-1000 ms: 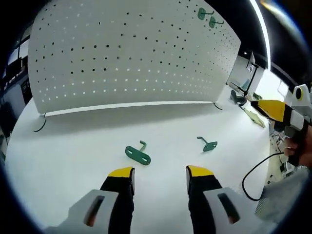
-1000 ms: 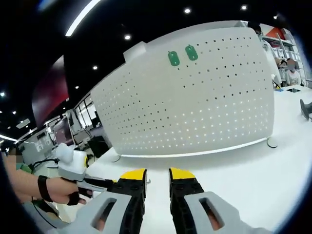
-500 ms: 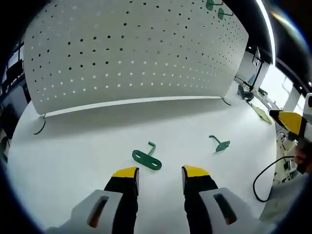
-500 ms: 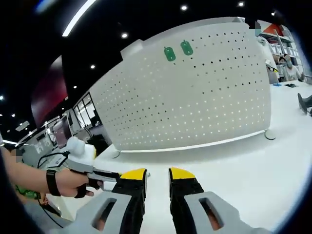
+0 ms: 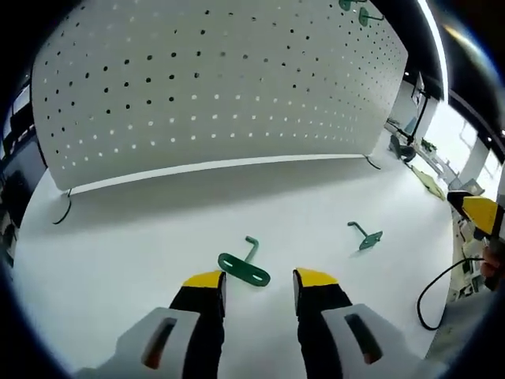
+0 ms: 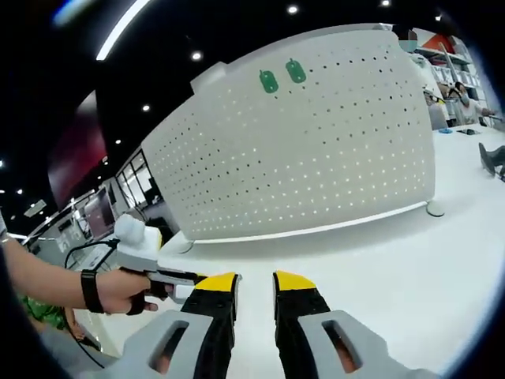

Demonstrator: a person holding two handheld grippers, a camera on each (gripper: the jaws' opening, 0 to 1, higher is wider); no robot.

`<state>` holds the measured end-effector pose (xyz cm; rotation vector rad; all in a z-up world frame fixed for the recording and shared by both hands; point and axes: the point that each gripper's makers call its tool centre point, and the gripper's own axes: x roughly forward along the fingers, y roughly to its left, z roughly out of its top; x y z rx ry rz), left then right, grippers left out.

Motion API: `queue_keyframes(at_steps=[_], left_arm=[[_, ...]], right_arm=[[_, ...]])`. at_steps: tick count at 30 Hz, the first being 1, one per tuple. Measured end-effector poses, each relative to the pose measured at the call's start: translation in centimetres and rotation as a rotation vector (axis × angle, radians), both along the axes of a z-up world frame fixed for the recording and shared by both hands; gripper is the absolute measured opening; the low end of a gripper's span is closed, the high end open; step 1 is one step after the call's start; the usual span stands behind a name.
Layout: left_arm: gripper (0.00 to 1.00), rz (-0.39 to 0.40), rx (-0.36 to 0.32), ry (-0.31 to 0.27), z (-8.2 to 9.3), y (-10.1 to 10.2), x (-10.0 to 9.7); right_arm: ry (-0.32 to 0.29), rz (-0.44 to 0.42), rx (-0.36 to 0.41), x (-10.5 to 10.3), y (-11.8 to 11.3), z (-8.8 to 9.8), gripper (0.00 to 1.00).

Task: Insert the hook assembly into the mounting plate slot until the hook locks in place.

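Just ahead of the left tongs: left gripper (image 5: 255, 279) stands released, jaws apart and empty, with the near green hook (image 5: 244, 267) lying flat on the white table (image 5: 118, 237) right at the jaw tips, slightly toward the left jaw.
Right tongs: right gripper (image 6: 255, 283) has its jaws apart with a narrow gap and nothing between them; it is raised and faces the pegboard (image 6: 316, 150) from well back.
Second hook: another green hook (image 5: 367, 236) lies ahead and to the right of the left tongs, well apart from the first.
Mounted hooks: two green hooks (image 6: 282, 76) already hang side by side high on the board.
How it will handle: judged to be thin, stiff and light, with a painted surface that may slip; lying flat, it offers little to grab.
Where to hold: probably the upturned bent rod (image 5: 252, 246), or across the narrow width of the oval plate, leaving the back end free for the slot.
Edges: the board's bottom edge and foot sit beyond the hook; a cable (image 5: 442, 292) loops at the right table edge.
Open room: bare table all around the near hook, so a straight descent looks unobstructed.
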<state>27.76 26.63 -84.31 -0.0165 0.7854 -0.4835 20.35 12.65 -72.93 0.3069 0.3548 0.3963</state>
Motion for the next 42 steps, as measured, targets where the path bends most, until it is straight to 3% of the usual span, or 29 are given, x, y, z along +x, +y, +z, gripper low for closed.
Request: queue_keyframes(at_steps=[16, 19, 22, 33, 37, 42], left_arm=[[0.28, -0.014, 0.046, 0.003, -0.64, 0.25, 0.76], [0.22, -0.034, 0.072, 0.001, -0.78, 0.22, 0.75], [0.16, -0.032, 0.071, 0.0, -0.8, 0.25, 0.66], [0.11, -0.042, 0.085, -0.006, -0.93, 0.29, 0.87], [0.04, -0.035, 0.078, -0.006, -0.89, 0.31, 0.87], [0.03, -0.031, 0.069, -0.001, -0.84, 0.16, 0.7]], right_arm=[[0.005, -0.021, 0.006, -0.12, -0.62, -0.12, 0.17], [0.006, -0.022, 0.009, -0.15, -0.61, -0.17, 0.17], [0.008, -0.021, 0.007, -0.21, -0.6, -0.21, 0.17], [0.006, -0.023, 0.008, -0.29, -0.7, -0.13, 0.16], [0.007, -0.025, 0.007, -0.33, -0.83, -0.14, 0.16], [0.007, -0.026, 0.005, -0.36, -0.9, -0.12, 0.16]])
